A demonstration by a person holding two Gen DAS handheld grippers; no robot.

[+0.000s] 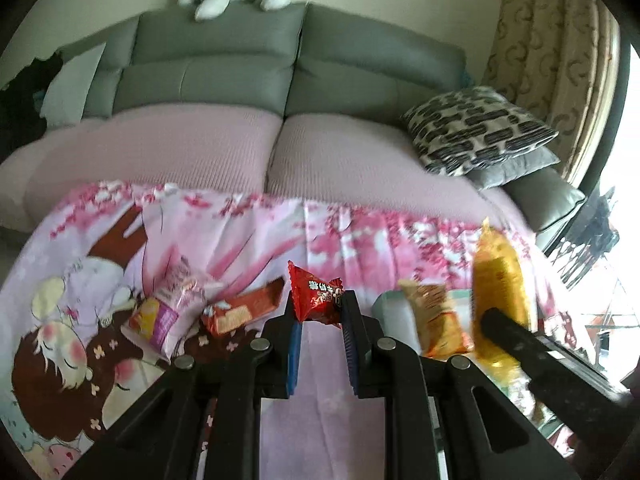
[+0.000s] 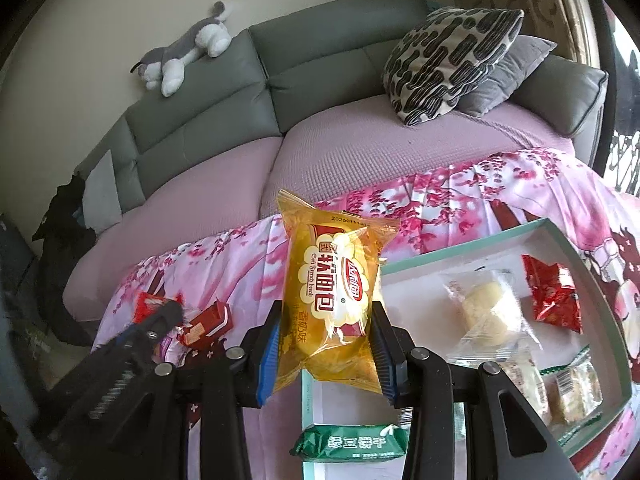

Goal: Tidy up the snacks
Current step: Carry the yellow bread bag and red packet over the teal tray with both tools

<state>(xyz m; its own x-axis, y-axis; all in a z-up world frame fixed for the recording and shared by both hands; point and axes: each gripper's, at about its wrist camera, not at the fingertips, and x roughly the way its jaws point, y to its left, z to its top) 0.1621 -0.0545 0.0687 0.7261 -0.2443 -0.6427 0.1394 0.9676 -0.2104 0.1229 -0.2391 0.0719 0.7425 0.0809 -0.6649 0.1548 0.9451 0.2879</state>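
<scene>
The left tongs (image 1: 320,312) pinch a small red candy packet (image 1: 316,298) by its lower edge, at the centre of the left wrist view, held above the surface (image 1: 320,240) with its pink cartoon cloth. The right tongs (image 2: 326,340) clamp a yellow bread packet (image 2: 334,300) across its middle, standing upright at the centre of the right wrist view. Both snacks appear lifted and in transit, so the step in hand looks like carrying them to the white tray with a teal rim (image 2: 472,227) at the right of the right wrist view, where a red packet (image 2: 554,298), a clear-wrapped pastry (image 2: 486,308) and other wrapped snacks already lie. A green biscuit packet (image 2: 352,442) sits at the lower centre, below the bread. Loose snacks, including an orange-red bar (image 1: 244,308), remain on the cloth at the left of the left wrist view. Next, each packet needs a bare spot in the tray and a gentle release; the soft bread calls for little squeeze.
</scene>
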